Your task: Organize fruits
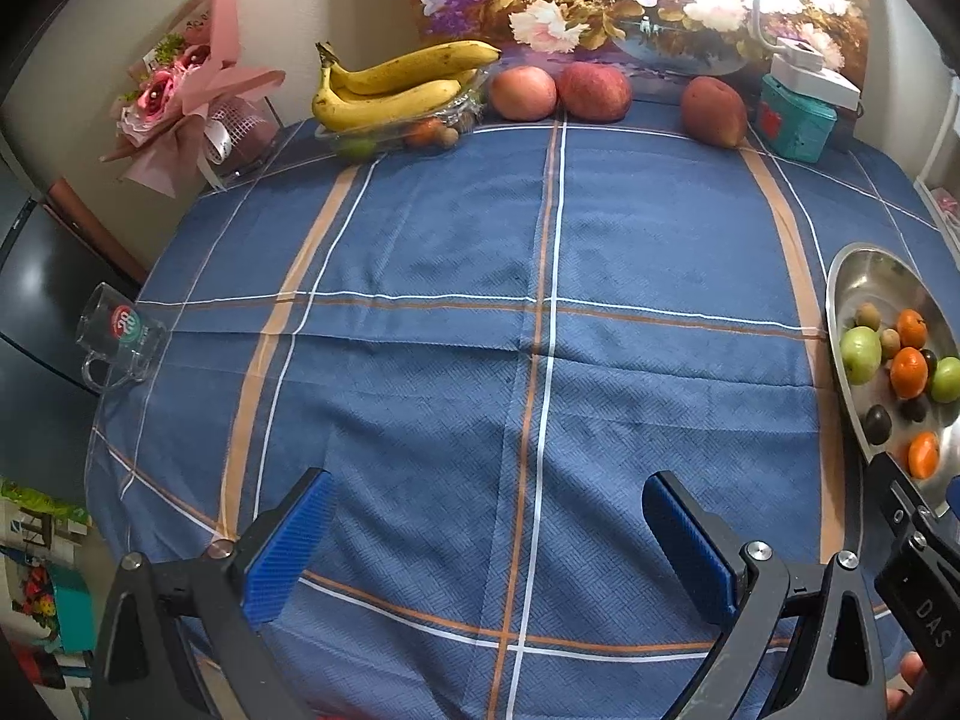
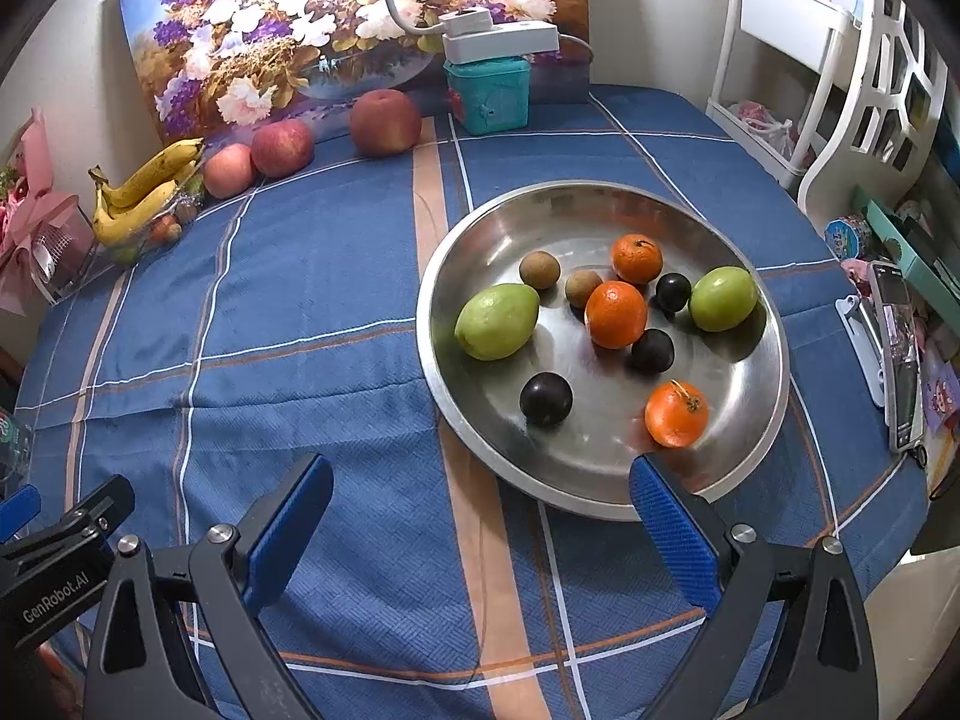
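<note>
On the table [image 2: 312, 324], covered with a blue checked cloth, a round steel bowl [image 2: 600, 204] sits toward the right side and holds the small fruit: three oranges [image 2: 616, 313], two green fruits [image 2: 497, 321], three dark plums [image 2: 545, 398] and two small brown fruits [image 2: 539, 269]. Along the far edge, before a flower painting [image 2: 336, 30], lie a bunch of bananas [image 1: 390, 87] on a clear tray [image 1: 384, 135] and three red apples [image 1: 594, 90], the third well apart from the other two, near a teal box [image 1: 795, 120]. The left gripper [image 1: 489, 516] hangs above bare cloth, fingers spread wide, holding nothing. The right gripper [image 2: 480, 498] is likewise spread and empty, its right finger [image 2: 672, 531] overlapping the bowl's near rim in the right wrist view. A glass mug [image 1: 117, 336] lies on its side at the table's left edge
</note>
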### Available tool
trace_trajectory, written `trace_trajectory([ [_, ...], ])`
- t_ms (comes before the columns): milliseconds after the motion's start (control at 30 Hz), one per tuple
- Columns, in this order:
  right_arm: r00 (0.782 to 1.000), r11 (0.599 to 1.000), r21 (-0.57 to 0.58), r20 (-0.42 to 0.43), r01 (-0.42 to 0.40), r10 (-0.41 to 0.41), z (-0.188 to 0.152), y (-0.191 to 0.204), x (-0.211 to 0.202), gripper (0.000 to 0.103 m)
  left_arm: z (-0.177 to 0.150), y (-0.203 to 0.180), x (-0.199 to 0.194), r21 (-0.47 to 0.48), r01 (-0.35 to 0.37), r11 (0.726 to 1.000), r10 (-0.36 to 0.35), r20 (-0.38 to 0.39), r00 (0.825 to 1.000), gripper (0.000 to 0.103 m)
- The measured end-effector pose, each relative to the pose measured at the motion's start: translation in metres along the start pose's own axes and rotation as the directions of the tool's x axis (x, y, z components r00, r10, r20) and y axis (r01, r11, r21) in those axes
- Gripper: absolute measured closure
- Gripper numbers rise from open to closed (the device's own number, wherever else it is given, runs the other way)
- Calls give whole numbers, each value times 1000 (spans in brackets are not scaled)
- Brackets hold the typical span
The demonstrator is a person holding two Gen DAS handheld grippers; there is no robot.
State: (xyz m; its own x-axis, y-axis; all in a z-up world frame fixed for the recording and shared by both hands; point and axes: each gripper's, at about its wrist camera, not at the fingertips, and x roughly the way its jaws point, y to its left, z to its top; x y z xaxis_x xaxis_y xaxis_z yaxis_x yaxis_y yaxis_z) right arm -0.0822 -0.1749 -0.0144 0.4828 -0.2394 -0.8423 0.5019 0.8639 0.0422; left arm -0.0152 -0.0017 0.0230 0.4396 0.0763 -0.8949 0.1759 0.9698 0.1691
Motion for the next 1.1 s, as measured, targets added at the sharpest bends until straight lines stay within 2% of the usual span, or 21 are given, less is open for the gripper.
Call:
trace_trajectory([
  [1100, 1000, 1000, -19, -18, 24, -25, -1, 2, 4, 4, 1, 3, 3, -18, 17, 1000, -18, -14, 1000, 0],
])
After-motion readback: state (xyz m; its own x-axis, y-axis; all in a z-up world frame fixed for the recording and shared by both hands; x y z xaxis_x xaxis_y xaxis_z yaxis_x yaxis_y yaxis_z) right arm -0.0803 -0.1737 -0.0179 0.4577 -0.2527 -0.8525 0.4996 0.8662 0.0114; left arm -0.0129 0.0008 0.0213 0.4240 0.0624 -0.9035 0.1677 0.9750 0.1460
